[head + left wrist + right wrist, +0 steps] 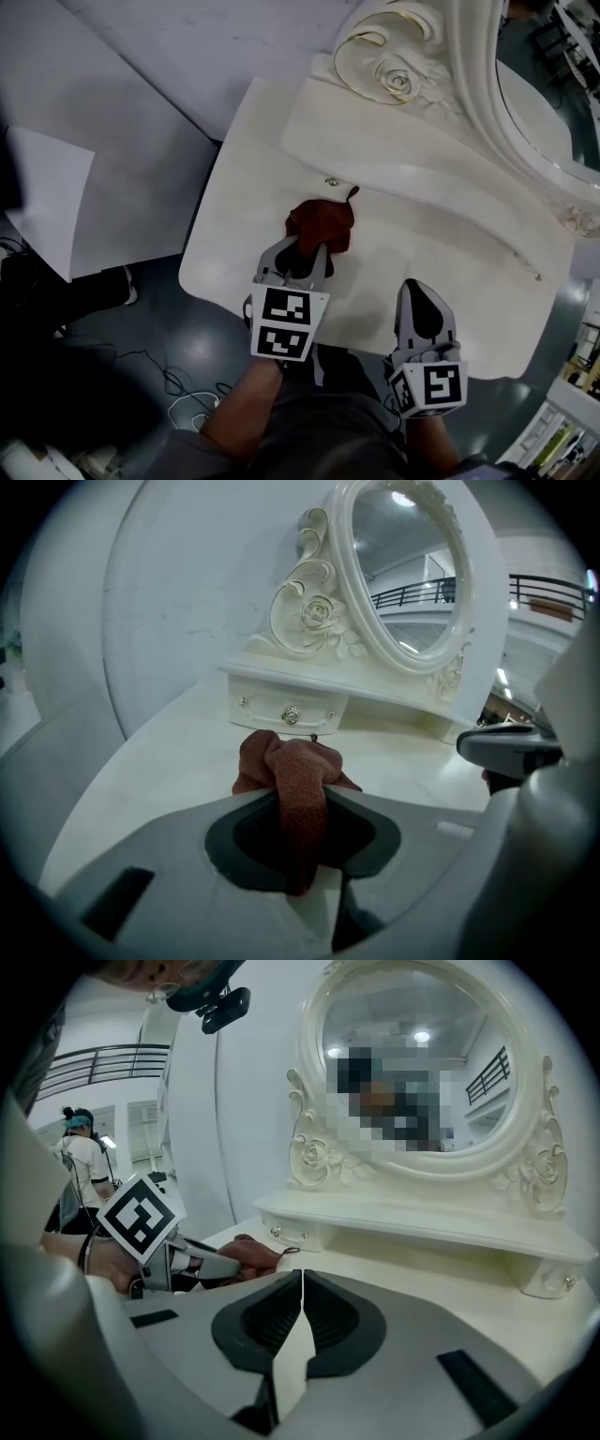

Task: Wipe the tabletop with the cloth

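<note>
A rust-red cloth [322, 225] lies bunched on the cream tabletop [431, 281], just in front of the small drawer's knob [331, 182]. My left gripper [309, 246] is shut on the near part of the cloth [298, 789], which hangs pinched between the jaws. My right gripper [422, 302] hovers over the table's front right part, shut with nothing in it; its jaws meet in the right gripper view [302, 1283], where the cloth [253, 1255] shows at the left.
An ornate cream vanity mirror [525, 84] with a carved rose [398, 82] and a raised drawer shelf [422, 159] takes up the back of the table. The front edge [281, 314] drops to a dark floor with cables [178, 384]. A white panel [47, 197] stands at left.
</note>
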A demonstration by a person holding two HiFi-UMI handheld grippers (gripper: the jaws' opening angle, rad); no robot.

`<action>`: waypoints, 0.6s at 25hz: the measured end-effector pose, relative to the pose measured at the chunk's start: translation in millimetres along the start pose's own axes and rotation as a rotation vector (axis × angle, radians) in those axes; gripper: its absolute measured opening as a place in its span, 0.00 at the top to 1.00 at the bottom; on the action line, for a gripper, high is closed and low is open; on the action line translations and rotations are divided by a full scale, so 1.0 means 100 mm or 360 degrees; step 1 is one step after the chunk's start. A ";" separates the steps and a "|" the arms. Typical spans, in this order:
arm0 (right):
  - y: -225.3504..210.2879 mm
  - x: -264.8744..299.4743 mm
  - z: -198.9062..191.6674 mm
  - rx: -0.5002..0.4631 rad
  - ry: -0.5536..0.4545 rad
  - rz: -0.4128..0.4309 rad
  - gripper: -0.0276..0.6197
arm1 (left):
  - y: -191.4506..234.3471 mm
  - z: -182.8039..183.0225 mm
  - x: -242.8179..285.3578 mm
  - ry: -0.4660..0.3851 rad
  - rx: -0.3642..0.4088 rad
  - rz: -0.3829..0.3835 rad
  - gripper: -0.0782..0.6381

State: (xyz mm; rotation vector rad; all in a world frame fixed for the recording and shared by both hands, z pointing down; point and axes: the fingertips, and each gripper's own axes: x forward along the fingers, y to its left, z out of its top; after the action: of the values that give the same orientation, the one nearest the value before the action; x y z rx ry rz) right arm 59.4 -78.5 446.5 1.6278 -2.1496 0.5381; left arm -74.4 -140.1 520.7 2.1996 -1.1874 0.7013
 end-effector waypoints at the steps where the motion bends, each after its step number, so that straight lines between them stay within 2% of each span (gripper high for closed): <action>1: 0.03 0.03 0.01 -0.0004 0.0003 0.0012 0.93 | 0.04 -0.01 -0.01 -0.0001 -0.0009 0.0009 0.75; 5: 0.12 0.12 0.03 -0.0018 0.0017 0.0039 0.93 | 0.20 -0.02 -0.06 0.0001 -0.0061 0.0018 0.75; 15: 0.33 0.39 0.14 -0.0057 0.0020 0.0138 0.93 | 0.54 -0.02 -0.16 -0.0010 -0.0097 0.0076 0.75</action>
State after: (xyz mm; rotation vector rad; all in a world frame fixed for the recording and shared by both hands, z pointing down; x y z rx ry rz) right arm 16.6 -109.2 452.8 1.5145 -2.2159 0.5313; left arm -128.9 -155.0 522.6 2.1312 -1.2515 0.6690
